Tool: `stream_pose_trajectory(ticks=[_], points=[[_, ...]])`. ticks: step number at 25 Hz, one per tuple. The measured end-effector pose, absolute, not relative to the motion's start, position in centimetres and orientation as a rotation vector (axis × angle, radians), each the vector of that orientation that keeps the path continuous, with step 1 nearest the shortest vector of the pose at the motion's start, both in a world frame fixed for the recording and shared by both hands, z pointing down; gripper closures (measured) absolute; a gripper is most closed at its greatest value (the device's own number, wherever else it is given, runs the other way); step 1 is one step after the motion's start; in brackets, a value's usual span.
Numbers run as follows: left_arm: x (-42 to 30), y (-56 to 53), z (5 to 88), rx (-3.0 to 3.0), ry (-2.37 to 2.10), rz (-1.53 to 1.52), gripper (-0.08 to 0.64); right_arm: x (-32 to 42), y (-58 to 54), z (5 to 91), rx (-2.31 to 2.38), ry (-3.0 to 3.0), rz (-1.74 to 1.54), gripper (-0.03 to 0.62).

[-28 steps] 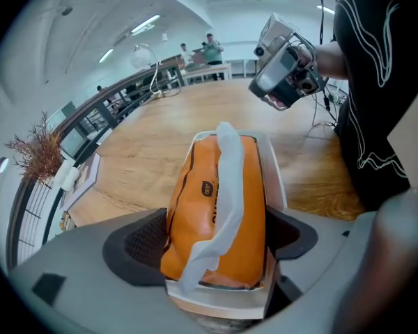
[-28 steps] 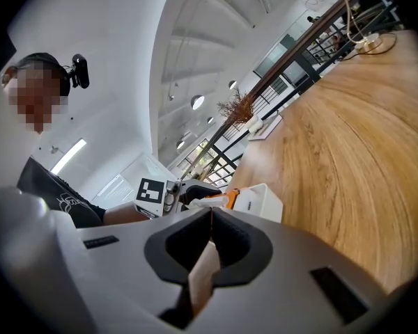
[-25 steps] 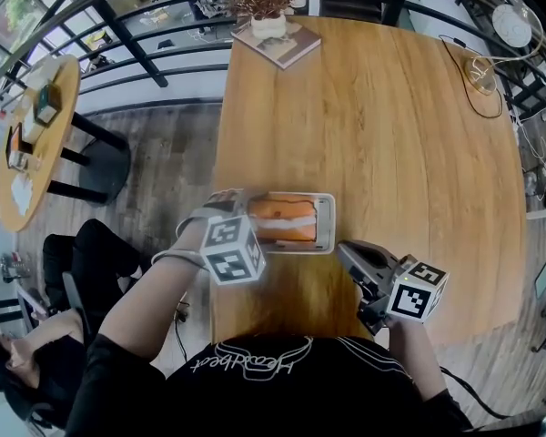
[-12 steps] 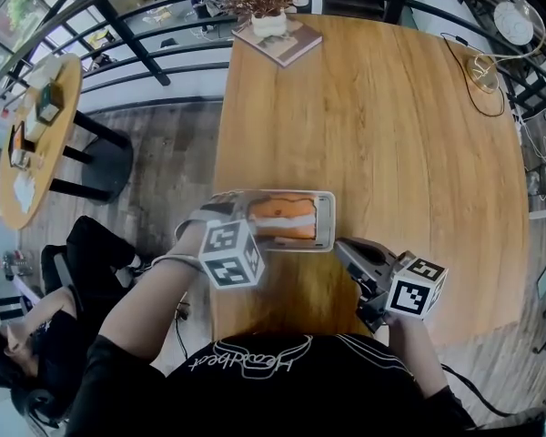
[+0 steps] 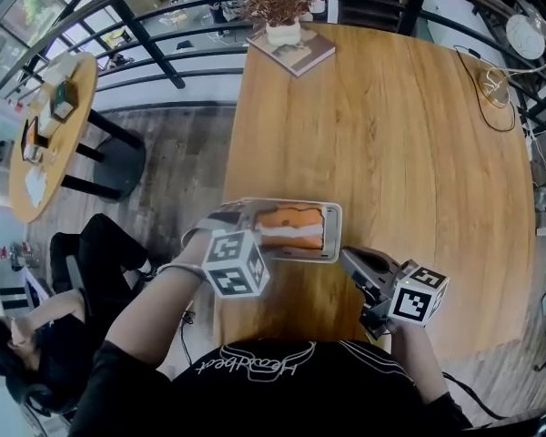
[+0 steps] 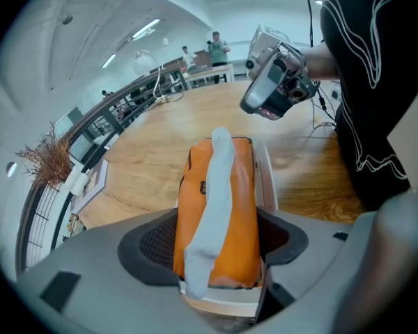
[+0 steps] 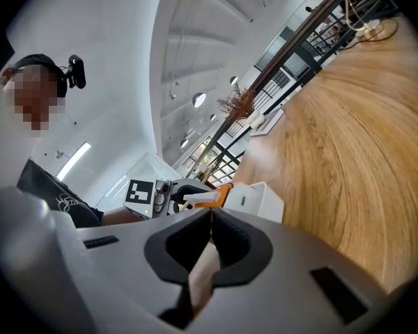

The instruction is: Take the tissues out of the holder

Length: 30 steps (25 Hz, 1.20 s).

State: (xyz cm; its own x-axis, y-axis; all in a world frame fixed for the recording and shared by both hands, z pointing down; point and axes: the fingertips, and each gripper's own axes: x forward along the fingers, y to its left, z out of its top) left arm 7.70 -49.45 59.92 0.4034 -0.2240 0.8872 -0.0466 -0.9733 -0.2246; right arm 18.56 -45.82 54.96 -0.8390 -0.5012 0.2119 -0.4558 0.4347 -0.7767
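An orange tissue pack lies in a white holder near the wooden table's front edge. A white tissue sticks out along the pack's top. My left gripper points steeply down over the holder's left end. Its jaws have just been closing, and in the left gripper view both pads sit against the sides of the pack. My right gripper hovers just right of the holder, near level. Its pads meet with nothing between them.
A potted dry plant stands on a book at the table's far edge. A cable with a round base lies at the far right. A round side table and a seated person are to the left, off the table.
The left jaws have narrowed onto the end of the tissue pack. The right gripper has kept still. The head view has shifted slightly.
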Motion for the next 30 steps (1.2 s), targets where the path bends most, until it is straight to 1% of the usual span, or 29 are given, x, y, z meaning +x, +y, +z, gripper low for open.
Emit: stream_pose_trajectory(ticks=[8,17,22,30], points=[[8.5,-49.1,57.5,-2.585,0.303,-1.521,0.244,19.1,-47.3,54.5,-0.864,2.601,-1.380,0.575],[9.5,-49.1,53.9,-2.717,0.450,-1.325,0.245,20.0,-47.4,53.1,-0.916,2.615,-1.281,0.575],[9.0,-47.2,52.2,-2.857,0.611,-1.176,0.245,20.7,-44.9,51.8,-1.015,2.631,-1.198,0.575],[7.4,-42.2,48.6,-3.138,0.885,-0.861,0.245,19.2,-39.3,48.0,-0.993,2.685,-1.085,0.575]])
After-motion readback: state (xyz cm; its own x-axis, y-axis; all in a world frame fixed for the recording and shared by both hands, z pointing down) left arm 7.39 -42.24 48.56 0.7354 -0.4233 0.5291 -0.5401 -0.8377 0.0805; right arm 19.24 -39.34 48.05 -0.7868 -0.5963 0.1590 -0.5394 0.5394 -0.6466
